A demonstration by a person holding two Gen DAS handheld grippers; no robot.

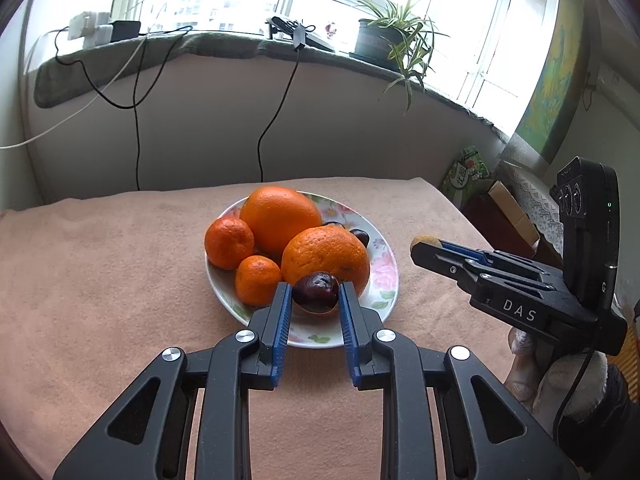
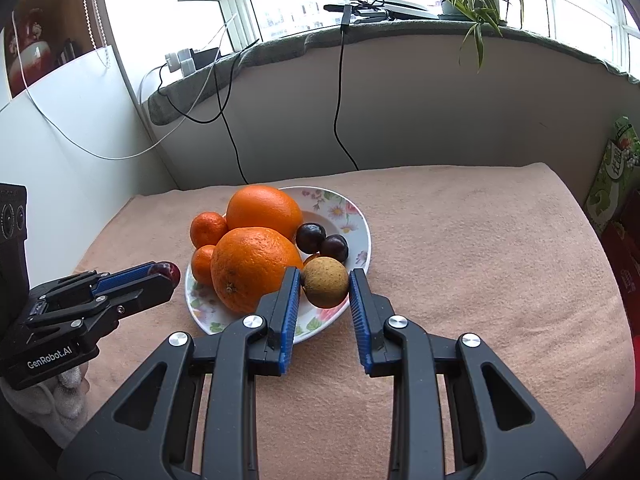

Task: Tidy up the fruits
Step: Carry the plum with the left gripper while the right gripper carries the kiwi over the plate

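Observation:
A floral plate (image 1: 380, 276) (image 2: 352, 216) on the pink cloth holds two big oranges (image 1: 280, 216) (image 2: 252, 272), two mandarins (image 1: 229, 242) (image 2: 208, 229) and two dark plums (image 2: 311, 237). My left gripper (image 1: 316, 294) is shut on a dark red plum (image 1: 317, 291), held just in front of the plate; from the right wrist view that plum (image 2: 166, 271) sits at the left gripper's tip. My right gripper (image 2: 325, 283) is shut on a brownish round fruit (image 2: 325, 282), over the plate's near right rim; the left wrist view shows that fruit (image 1: 425, 240) at the fingertips.
A grey-covered windowsill (image 1: 224, 46) with cables, chargers and a potted plant (image 1: 394, 36) runs behind the table. Boxes and a green carton (image 1: 466, 174) stand off the table's right edge. Pink cloth (image 2: 480, 264) stretches to the right of the plate.

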